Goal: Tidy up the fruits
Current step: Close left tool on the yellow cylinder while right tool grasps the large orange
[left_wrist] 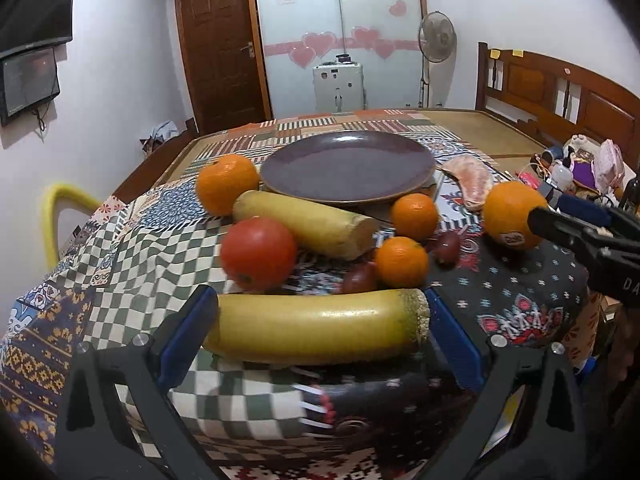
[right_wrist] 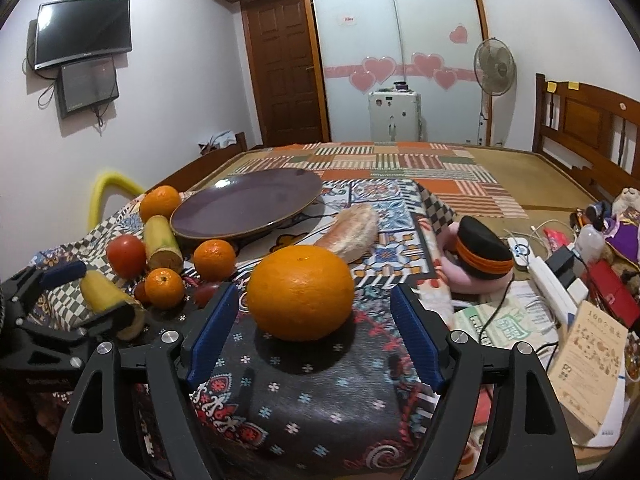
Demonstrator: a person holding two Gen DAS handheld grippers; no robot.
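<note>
My left gripper [left_wrist: 320,312] is open around a yellow banana piece [left_wrist: 316,330] that lies crosswise between its blue pads on the patterned cloth. My right gripper [right_wrist: 314,320] is open with a large orange [right_wrist: 301,298] sitting between its fingers, apart from both pads. The orange also shows in the left wrist view [left_wrist: 514,215]. A dark purple plate [left_wrist: 348,166] stands empty behind the fruit; it also shows in the right wrist view [right_wrist: 246,204]. A second banana piece [left_wrist: 308,224], a tomato [left_wrist: 258,254], three smaller oranges [left_wrist: 226,184] [left_wrist: 414,216] [left_wrist: 401,262] and two small dark fruits [left_wrist: 447,246] lie in front of the plate.
A wrapped pinkish pomelo wedge [right_wrist: 352,236] lies right of the plate. A pink and black plush toy [right_wrist: 478,260], cables, a power strip [right_wrist: 554,284] and a booklet [right_wrist: 588,364] crowd the right side. A yellow chair back [left_wrist: 60,208] stands at the left edge.
</note>
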